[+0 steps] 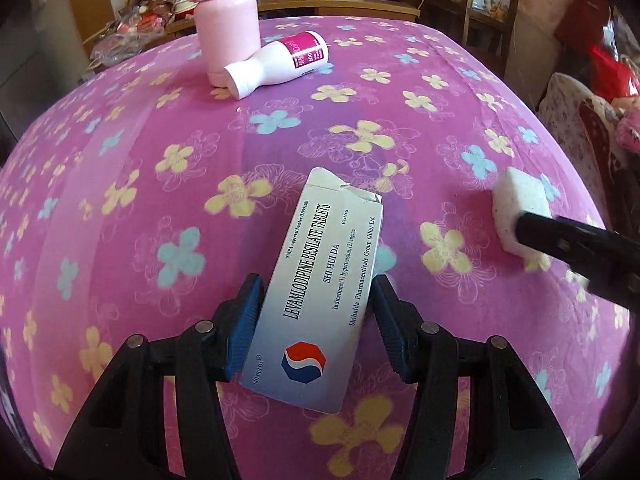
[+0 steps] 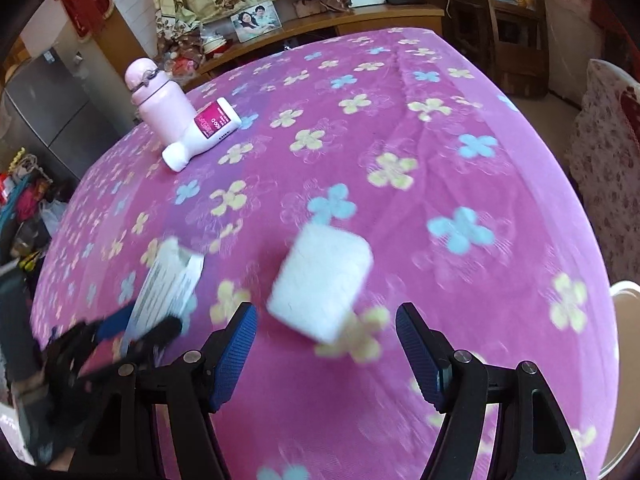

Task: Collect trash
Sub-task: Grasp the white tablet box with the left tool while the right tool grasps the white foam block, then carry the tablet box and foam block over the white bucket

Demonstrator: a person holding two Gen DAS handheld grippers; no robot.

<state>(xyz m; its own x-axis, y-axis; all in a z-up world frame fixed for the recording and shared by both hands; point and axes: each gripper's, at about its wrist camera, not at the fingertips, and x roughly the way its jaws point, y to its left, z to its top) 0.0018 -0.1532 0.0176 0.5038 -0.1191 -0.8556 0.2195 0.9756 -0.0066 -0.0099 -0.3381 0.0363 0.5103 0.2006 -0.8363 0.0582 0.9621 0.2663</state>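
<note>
Left gripper (image 1: 316, 312) clamps the tablet box (image 1: 316, 292) over the near tablecloth (image 1: 120, 200), right gripper (image 2: 326, 344) gapes just short of the white block (image 2: 320, 284), bottles far left.

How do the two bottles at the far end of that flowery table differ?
The pink bottle stands upright; the white bottle lies on its side against its base. The pink bottle is plain and bigger, with a wire clasp near its top; the white bottle wears a magenta label. Both have their tops on.
</note>
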